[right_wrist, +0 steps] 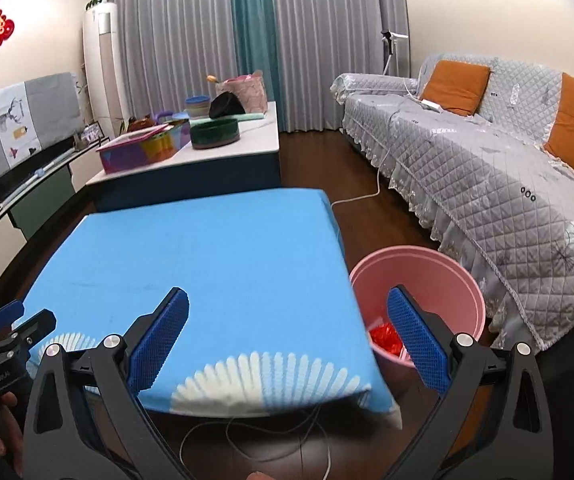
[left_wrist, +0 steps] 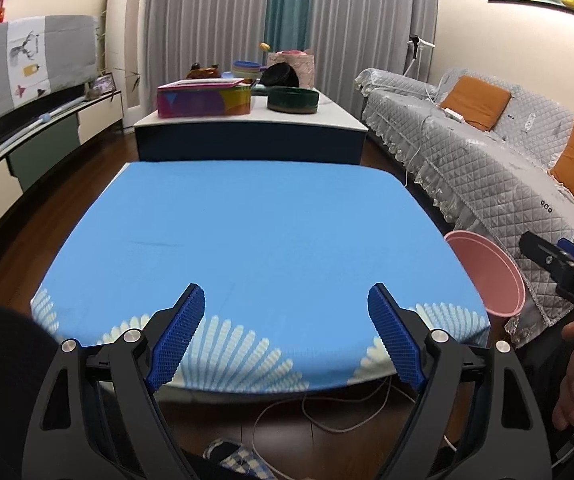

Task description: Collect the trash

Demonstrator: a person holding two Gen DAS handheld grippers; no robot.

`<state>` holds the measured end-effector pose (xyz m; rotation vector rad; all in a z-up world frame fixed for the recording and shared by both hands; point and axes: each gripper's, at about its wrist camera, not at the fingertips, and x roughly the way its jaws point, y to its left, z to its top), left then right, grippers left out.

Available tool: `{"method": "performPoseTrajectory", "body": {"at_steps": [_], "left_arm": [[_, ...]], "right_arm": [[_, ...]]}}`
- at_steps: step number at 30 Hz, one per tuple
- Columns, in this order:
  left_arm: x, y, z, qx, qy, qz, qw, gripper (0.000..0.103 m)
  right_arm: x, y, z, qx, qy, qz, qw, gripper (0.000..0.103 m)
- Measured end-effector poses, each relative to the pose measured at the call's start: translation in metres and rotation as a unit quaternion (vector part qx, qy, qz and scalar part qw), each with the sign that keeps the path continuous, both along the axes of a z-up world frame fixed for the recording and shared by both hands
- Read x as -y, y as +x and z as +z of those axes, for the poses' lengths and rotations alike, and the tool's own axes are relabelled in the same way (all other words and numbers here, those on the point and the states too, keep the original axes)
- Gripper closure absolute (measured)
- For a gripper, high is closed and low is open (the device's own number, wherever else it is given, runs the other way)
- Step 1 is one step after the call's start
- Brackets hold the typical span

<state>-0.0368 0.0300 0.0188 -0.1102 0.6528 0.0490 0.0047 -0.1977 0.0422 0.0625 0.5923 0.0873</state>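
Note:
A pink bin (right_wrist: 427,276) stands on the floor at the right side of the blue-clothed table (right_wrist: 215,256); red and pale trash (right_wrist: 385,340) lies in its bottom. The left wrist view shows only part of the pink bin (left_wrist: 487,272), past the blue table (left_wrist: 255,232). My left gripper (left_wrist: 286,298) is open over the table's near edge, with nothing between its blue pads. My right gripper (right_wrist: 287,304) is open too, its left pad over the cloth and its right pad in front of the bin. Each gripper appears at the edge of the other's view, hand-held.
A low white table (right_wrist: 247,148) behind carries a colourful box (right_wrist: 139,152), a dark green bowl (right_wrist: 215,132) and other items. A grey quilted sofa (right_wrist: 487,176) runs along the right. A TV stand (left_wrist: 47,128) lines the left wall. Cables (left_wrist: 327,412) lie on the floor below.

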Motion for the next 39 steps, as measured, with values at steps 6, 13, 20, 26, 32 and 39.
{"method": "performPoseTrajectory", "body": {"at_steps": [6, 13, 20, 26, 32, 39], "left_arm": [[0.004, 0.007, -0.005, -0.003, 0.003, -0.002, 1.0000, 0.022], [0.014, 0.017, -0.011, -0.012, 0.001, -0.006, 0.9999, 0.022], [0.022, 0.025, -0.016, -0.020, -0.003, -0.005, 0.9998, 0.022], [0.022, 0.031, -0.021, -0.030, -0.009, 0.002, 0.9995, 0.022], [0.023, 0.035, -0.023, -0.034, -0.011, 0.004, 0.9993, 0.022], [0.024, 0.036, -0.025, -0.039, -0.016, 0.003, 0.9991, 0.022]], "right_arm": [[-0.013, -0.003, -0.010, -0.007, -0.013, 0.009, 1.000, 0.005], [-0.005, 0.004, -0.020, -0.018, -0.012, -0.006, 1.000, 0.005], [0.001, 0.014, -0.029, -0.029, -0.011, -0.015, 0.999, 0.005], [0.002, 0.023, -0.034, -0.036, -0.009, -0.016, 0.999, 0.005], [-0.001, 0.027, -0.037, -0.039, -0.012, -0.012, 0.999, 0.005], [-0.004, 0.030, -0.040, -0.045, -0.014, -0.011, 0.999, 0.005]]}}
